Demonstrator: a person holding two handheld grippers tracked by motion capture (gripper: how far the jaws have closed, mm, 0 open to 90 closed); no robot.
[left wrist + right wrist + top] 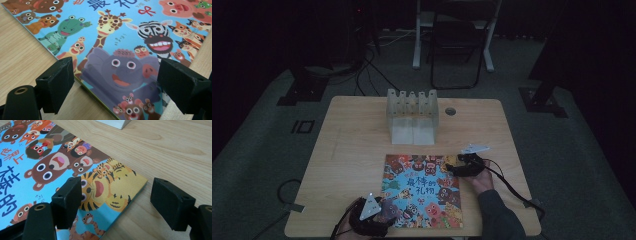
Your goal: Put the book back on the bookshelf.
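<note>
— Nearest the lens: left gripper (113,82), black jaws spread wide over the near-left corner of a flat, colourful picture book with cartoon animals (422,191).

— Long axis?

— Running away toward the pale slotted rack (412,116), title upright, flat on the light wooden table (352,135).

— Right gripper (113,203)?

— Spread too, straddling the far-right corner, pinching nothing.

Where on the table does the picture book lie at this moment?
In the high view the picture book lies flat on the near half of the table, just before the white rack, with the left gripper at its near-left corner and the right gripper at its far-right corner.
</note>
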